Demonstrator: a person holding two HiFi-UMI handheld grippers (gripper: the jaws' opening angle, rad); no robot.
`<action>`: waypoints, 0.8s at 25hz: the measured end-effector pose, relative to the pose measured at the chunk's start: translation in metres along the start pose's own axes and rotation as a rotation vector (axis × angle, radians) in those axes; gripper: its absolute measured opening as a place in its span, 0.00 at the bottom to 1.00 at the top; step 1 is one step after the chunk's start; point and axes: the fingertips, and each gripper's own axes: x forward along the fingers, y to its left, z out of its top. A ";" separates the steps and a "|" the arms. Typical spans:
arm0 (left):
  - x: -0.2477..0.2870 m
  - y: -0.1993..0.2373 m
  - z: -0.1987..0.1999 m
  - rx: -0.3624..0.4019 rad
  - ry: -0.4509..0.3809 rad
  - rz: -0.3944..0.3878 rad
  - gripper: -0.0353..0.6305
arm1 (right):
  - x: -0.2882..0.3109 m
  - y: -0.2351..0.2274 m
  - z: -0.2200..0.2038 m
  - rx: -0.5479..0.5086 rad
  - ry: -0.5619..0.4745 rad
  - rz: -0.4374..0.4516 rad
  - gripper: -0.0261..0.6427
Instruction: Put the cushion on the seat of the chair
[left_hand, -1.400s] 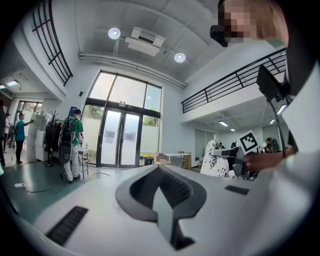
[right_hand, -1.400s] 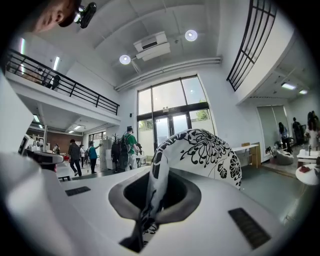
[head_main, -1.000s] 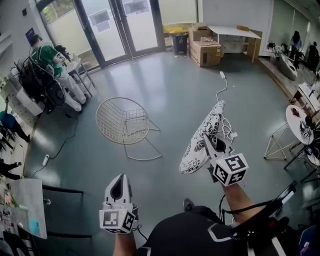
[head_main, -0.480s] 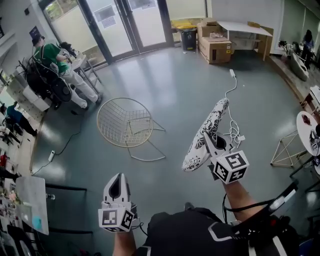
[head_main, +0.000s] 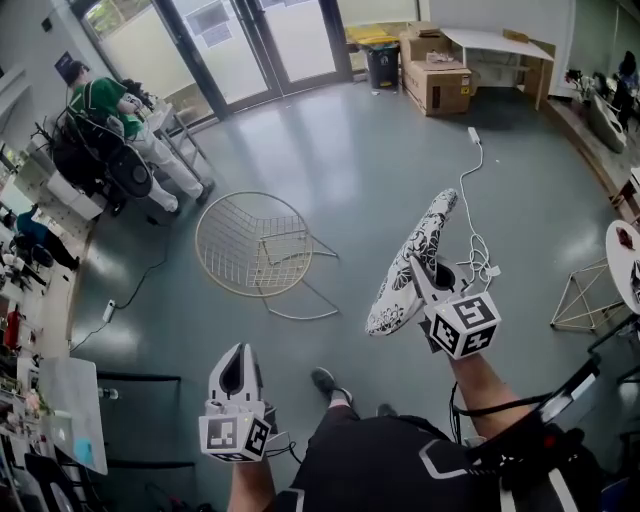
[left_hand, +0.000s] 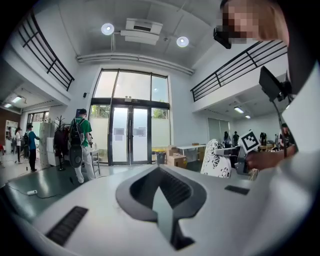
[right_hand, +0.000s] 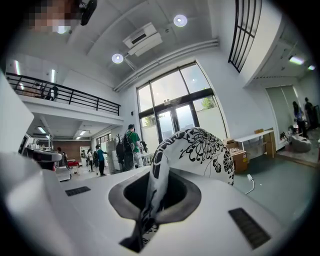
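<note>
Head view: right gripper (head_main: 416, 268) pinches cushion (head_main: 422, 232) edge (left gripper (head_main: 238, 356) closed, empty); chair (head_main: 250, 245) apart.

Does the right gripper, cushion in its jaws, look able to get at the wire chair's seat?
Likely yes, once closer: the right gripper is shut on the cushion, and only floor separates it from the empty wire chair.

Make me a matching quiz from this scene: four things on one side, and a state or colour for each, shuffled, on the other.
Things:
1. cushion
2. chair
3. left gripper
4. box

States:
A. shut, nothing in it
B. wire, nothing on its seat
C. brown cardboard
D. clamped in the right gripper

Pairs: 1-D, 2-B, 3-A, 4-C
</note>
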 end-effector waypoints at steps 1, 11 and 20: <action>0.006 0.006 0.001 -0.009 -0.006 0.003 0.06 | 0.007 0.000 0.001 -0.003 0.003 -0.003 0.07; 0.061 0.069 0.006 -0.039 -0.048 0.011 0.06 | 0.079 -0.001 -0.002 -0.028 0.051 -0.035 0.07; 0.099 0.151 0.001 -0.063 -0.026 0.028 0.06 | 0.158 0.011 -0.013 -0.014 0.116 -0.086 0.07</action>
